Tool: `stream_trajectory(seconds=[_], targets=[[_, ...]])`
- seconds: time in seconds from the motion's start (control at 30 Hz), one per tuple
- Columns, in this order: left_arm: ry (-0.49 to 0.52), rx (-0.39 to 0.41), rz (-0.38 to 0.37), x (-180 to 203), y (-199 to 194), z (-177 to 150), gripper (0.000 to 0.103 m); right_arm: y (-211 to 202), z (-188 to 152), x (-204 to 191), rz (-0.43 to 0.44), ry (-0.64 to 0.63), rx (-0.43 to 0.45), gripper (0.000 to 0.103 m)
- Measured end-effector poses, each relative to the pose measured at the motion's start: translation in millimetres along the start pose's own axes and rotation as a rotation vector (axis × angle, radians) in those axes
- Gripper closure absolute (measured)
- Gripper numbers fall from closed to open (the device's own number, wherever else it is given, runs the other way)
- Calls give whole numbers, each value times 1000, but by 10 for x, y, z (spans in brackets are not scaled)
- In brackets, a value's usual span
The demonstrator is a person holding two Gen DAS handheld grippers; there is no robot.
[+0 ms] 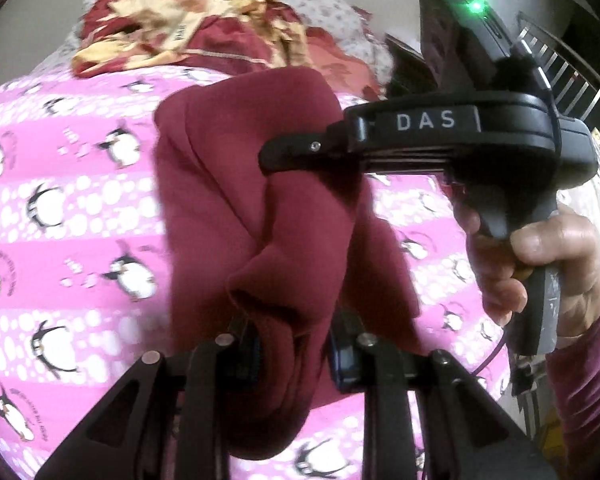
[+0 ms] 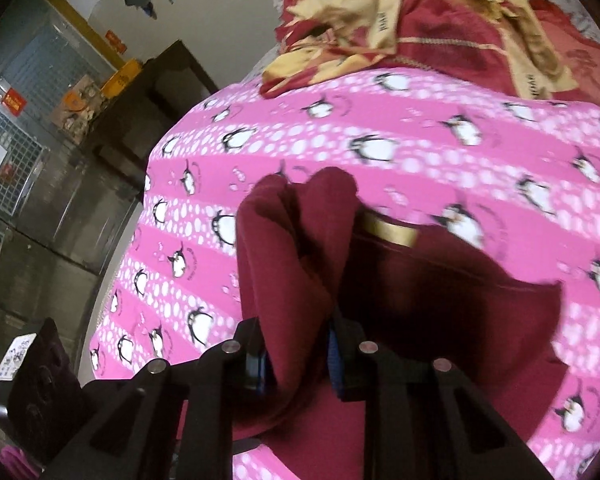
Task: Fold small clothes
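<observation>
Both claws, left claw [image 1: 296, 344] and right claw [image 2: 296, 344], clench one soft maroon fleece garment [image 1: 236, 184], stretched between them above the pink penguin-print bed cover [image 1: 60, 200].

Pink penguin-print bedcover [image 2: 420, 152], dark cabinet [image 2: 156, 92], pale wall [image 2: 228, 8]
</observation>
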State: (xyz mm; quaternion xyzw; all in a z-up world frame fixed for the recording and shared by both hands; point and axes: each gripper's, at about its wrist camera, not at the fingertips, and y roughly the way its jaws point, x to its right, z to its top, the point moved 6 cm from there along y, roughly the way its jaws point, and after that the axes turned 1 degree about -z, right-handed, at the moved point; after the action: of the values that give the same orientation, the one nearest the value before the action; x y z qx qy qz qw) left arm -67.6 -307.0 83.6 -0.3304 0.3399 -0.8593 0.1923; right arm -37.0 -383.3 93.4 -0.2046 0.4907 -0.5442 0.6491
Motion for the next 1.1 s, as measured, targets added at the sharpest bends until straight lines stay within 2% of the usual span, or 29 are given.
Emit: stream_trajectory(seconds=[0.2,0.43,0.63,0.83,0.87,0.9,0.93,1.0,1.03,1.1], targets=[[62,-37,-10,485,219,-28,79,-345,-192,479,-24,65,40,79],[72,-97,-36,883,563,-136,80,-554,-452,1032,-50,139,52,80],[76,-143,-39,1056,819,-244,79,-545,-630,1393,-42,211,51,80],[64,-170,-9,1038,976,-309,78,-312,-712,1574,-63,243,44,78],[63,-172,-12,1048,960,-325,74,-291,-723,1589,-66,241,52,76],[66,-176,-22,1058,929,-329,66,-288,-730,1607,-77,243,57,72],[75,-182,-47,1088,859,-334,62,-305,-743,1637,-92,254,65,63],[98,-174,-73,1140,707,-333,48,-389,-778,1685,-96,279,79,60],[129,-150,-80,1145,561,-327,45,-472,-810,1695,-89,292,95,60],[179,-110,-59,1094,380,-302,35,-584,-855,1688,-92,298,111,59]])
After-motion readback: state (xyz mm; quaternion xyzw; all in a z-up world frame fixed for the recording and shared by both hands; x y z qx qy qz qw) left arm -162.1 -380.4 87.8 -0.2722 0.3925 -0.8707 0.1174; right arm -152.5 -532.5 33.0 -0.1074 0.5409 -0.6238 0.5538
